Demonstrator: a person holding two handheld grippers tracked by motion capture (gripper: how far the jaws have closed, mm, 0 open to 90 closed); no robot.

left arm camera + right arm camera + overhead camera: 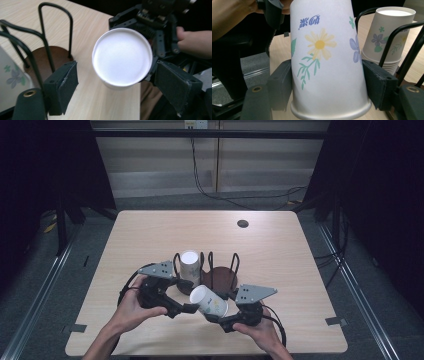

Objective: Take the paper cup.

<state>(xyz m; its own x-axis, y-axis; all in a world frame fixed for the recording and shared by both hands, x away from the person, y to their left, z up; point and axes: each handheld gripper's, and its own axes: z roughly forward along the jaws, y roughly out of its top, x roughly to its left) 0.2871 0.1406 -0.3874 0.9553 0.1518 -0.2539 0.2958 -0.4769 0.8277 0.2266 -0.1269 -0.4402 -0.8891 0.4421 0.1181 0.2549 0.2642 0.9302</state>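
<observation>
Paper, flower-printed, the cup point(209, 301) is being held tilted above the worktop point(280, 250) between both hand-held grippers, near the wire rack point(220, 270). The left hand-held gripper point(113, 87) is being kept open, pads clear of the cup's base. The right hand-held gripper point(327, 85) is being clamped on the cup's sides.

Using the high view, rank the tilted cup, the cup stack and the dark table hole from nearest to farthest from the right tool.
1. Tilted cup: between the right tool's jaws.
2. Cup stack: in the rack, behind and left.
3. Table hole: far side.
</observation>
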